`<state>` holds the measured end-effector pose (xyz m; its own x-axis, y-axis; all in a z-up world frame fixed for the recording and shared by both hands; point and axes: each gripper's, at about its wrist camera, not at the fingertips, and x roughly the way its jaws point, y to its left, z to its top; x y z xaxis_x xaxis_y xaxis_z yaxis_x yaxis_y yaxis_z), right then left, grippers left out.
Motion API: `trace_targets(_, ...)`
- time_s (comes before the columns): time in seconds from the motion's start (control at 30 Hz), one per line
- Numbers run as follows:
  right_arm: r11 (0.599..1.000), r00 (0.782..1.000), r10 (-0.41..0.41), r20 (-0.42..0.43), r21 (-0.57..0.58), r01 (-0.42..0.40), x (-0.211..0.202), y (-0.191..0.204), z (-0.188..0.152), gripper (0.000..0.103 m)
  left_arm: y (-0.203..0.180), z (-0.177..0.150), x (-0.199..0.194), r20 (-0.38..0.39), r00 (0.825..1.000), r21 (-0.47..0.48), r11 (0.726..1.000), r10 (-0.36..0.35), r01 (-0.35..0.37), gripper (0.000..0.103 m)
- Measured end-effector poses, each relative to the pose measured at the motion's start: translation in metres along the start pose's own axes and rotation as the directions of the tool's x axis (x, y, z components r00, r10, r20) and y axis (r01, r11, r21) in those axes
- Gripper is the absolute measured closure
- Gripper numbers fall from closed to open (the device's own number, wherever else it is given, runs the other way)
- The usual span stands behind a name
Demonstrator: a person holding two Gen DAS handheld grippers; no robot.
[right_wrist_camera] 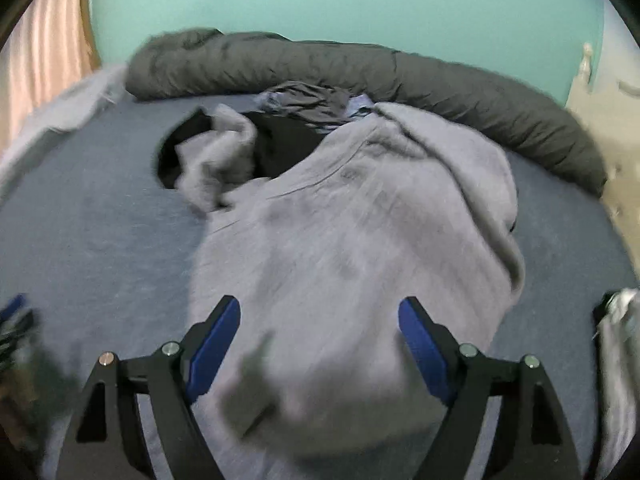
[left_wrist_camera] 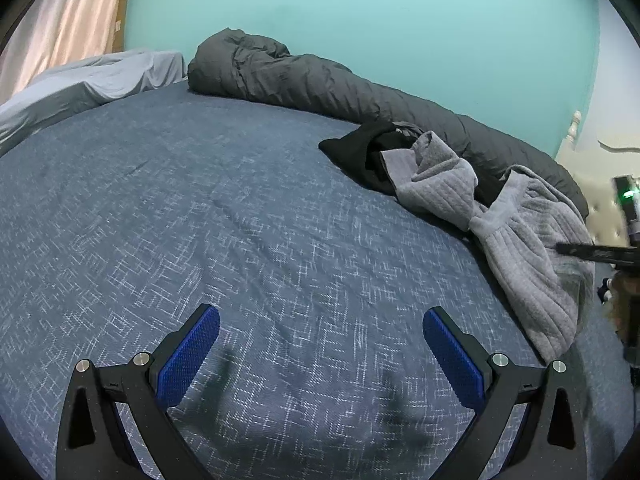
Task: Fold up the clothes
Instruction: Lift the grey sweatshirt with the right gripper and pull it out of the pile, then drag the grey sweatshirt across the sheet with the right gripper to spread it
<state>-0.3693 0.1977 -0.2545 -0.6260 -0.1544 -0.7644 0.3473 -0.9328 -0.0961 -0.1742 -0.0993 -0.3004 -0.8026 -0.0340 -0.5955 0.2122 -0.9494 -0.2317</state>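
Right wrist: blurred grey garment (right_wrist_camera: 340, 240) seemingly beneath open hand-held gripper (right_wrist_camera: 320, 320).

A sweater (right_wrist_camera: 352, 248) lies on the bed (left_wrist_camera: 160, 220), partly over a dark garment (right_wrist_camera: 280, 148). Behind them, a rolled duvet (left_wrist_camera: 320, 84) runs along the wall (left_wrist_camera: 360, 20).

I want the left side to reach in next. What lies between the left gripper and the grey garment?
Only bare blue bedsheet, seen in the left wrist view: the open left gripper hovers over it, the grey garment lying off to its right.
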Motion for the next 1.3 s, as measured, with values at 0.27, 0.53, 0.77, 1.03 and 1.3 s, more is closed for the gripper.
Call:
trace_targets(0.27, 0.998, 0.982, 0.052, -0.180, -0.017, -0.055, 0.051, 0.021, -0.032, 0.076, 0.008, 0.006, -0.009, 0.004, 1.000, -0.014, 1.000, 0.001, -0.001, 0.000)
trace_targets(0.53, 0.980, 0.975, 0.197, -0.107, 0.031, -0.195, 0.000, 0.039, -0.063, 0.095, 0.020, 0.012, -0.036, 0.027, 1.000, -0.004, 1.000, 0.015, -0.015, 0.000)
trace_targets(0.77, 0.925, 0.918, 0.359, -0.168, -0.067, -0.374, -0.043, 0.105, -0.109, 0.096, 0.025, 0.014, -0.057, 0.040, 0.999, 0.014, 1.000, 0.011, -0.011, 0.000)
trace_targets(1.03, 0.890, 0.874, 0.442, -0.201, -0.020, -0.455, -0.070, 0.106, -0.122, 0.091, 0.033, 0.015, -0.062, 0.034, 0.999, 0.011, 1.000, 0.002, -0.002, 0.000)
trace_targets(1.3, 0.931, 0.933, 0.360, 0.015, 0.060, -0.360, -0.115, 0.036, -0.067, 0.048, 0.032, 0.014, -0.057, 0.009, 1.000, 0.011, 1.000, -0.004, 0.004, 0.000)
